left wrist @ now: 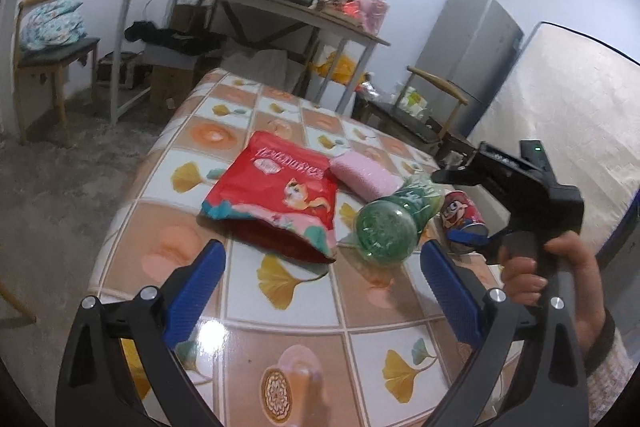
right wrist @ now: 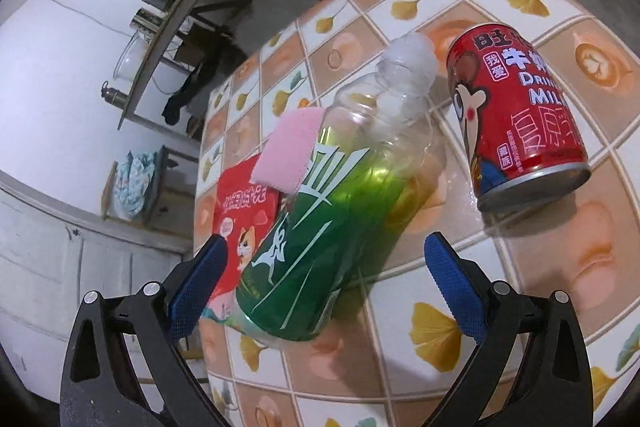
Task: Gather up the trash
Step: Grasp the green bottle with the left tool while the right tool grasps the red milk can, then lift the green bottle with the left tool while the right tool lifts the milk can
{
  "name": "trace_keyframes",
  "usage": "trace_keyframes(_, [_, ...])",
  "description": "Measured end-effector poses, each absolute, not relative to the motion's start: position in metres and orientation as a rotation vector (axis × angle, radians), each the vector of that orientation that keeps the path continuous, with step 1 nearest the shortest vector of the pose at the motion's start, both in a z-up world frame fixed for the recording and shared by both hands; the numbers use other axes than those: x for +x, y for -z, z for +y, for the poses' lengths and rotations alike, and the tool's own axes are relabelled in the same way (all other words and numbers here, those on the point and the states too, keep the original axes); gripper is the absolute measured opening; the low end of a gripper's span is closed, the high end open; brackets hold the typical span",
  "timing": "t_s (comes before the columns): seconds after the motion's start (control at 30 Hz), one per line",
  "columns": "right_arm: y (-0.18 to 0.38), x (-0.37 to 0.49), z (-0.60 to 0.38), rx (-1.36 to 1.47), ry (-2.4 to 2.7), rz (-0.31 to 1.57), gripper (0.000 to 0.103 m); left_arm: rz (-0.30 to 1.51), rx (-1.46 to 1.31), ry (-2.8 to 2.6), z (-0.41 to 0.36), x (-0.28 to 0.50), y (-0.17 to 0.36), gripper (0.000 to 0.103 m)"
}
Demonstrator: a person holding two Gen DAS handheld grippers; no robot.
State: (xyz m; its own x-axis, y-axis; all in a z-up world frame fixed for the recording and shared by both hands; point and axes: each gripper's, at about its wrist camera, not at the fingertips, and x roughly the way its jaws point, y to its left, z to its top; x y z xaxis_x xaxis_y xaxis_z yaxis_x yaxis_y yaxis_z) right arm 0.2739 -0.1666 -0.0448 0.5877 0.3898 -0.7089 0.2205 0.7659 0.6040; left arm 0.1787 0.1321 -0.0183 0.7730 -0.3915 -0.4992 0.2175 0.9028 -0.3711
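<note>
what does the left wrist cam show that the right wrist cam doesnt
Only the left wrist view shows the person's hand holding the right gripper's handle, the grey fridge and the open left gripper.

Only the right wrist view shows the bottle's clear neck and white cap and the open right gripper around the bottle's base.

Both show the green bottle, red can, pink sponge, red snack bag and tiled tablecloth.

In the left wrist view the bottle (left wrist: 394, 221) hides the can's (left wrist: 464, 215) left side, and the right tool (left wrist: 486, 245) covers its base. In the right wrist view the bottle (right wrist: 340, 199) and sponge (right wrist: 286, 151) cover part of the bag (right wrist: 242, 219); the can's (right wrist: 516, 115) print blurs at its right side.
</note>
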Motion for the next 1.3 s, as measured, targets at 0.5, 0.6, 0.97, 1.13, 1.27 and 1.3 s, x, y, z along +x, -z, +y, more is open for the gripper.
trace_keyframes(0.5, [-0.011, 0.252, -0.233, 0.296, -0.063, 0.857, 0.093, 0.719, 0.149, 0.701, -0.004, 0.284, -0.002, 0.096])
trace_keyframes(0.6, [0.009, 0.268, -0.244, 0.318, -0.076, 0.936, 0.087, 0.777, 0.235, 0.685, -0.03, 0.304, 0.011, 0.096])
trace_keyframes(0.97, [0.059, 0.302, -0.262, 0.424, -0.135, 1.099, 0.066, 0.911, 0.345, 0.623, -0.064, 0.329, 0.041, 0.065])
trace_keyframes(1.13, [0.059, 0.291, -0.266, 0.451, -0.142, 1.088, 0.063, 0.93, 0.321, 0.604, -0.064, 0.322, 0.04, 0.056])
trace_keyframes(1.27, [0.058, 0.272, -0.273, 0.472, -0.146, 1.079, 0.062, 0.912, 0.326, 0.604, -0.06, 0.304, 0.033, 0.056])
trace_keyframes(1.3, [0.056, 0.264, -0.275, 0.478, -0.149, 1.071, 0.062, 0.908, 0.311, 0.607, -0.057, 0.296, 0.03, 0.055])
